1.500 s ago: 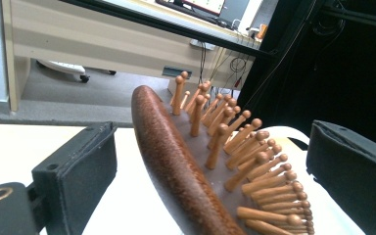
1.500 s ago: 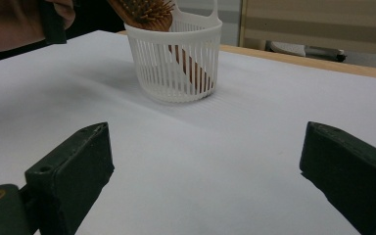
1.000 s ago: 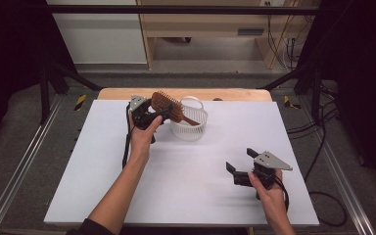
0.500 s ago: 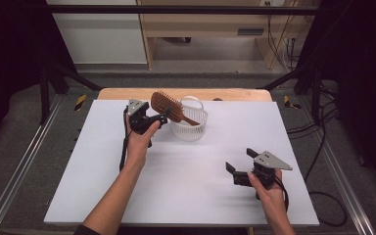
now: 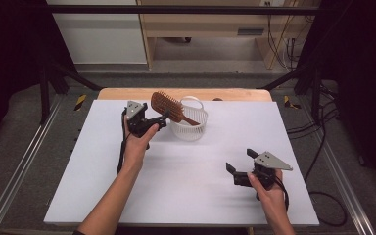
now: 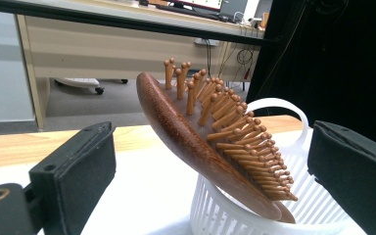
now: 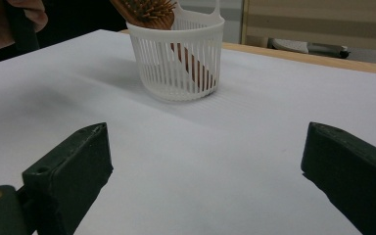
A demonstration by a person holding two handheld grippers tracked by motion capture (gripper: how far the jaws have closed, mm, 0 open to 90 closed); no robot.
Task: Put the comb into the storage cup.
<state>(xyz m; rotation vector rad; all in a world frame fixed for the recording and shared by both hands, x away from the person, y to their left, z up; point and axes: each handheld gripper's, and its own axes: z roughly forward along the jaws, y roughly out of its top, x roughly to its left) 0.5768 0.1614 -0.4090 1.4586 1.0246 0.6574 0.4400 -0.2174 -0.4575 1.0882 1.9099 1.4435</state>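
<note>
A brown wooden hairbrush point(image 5: 167, 105) stands handle-down in a small white slatted basket point(image 5: 190, 125) at the table's far middle. Its bristled head leans out over the rim to the left. My left gripper point(image 5: 157, 122) is open just left of the basket, a little short of the brush head and not touching it. In the left gripper view the brush point(image 6: 196, 147) and basket point(image 6: 235, 215) sit beyond the wide-apart jaws. My right gripper point(image 5: 240, 160) is open near the front right, low over the table. The right gripper view faces the basket point(image 7: 176, 63) and the brush point(image 7: 144, 12) from a distance.
The white table top point(image 5: 186, 196) has a wooden strip point(image 5: 127, 93) along its far edge. Metal rails run down both sides, and cables lie on the floor at the right. The person's left hand point(image 7: 24, 14) appears in the right gripper view.
My left gripper has drawn back from the brush head, slightly left and toward the person. The brush stays leaning in the basket. The right gripper has not moved.
</note>
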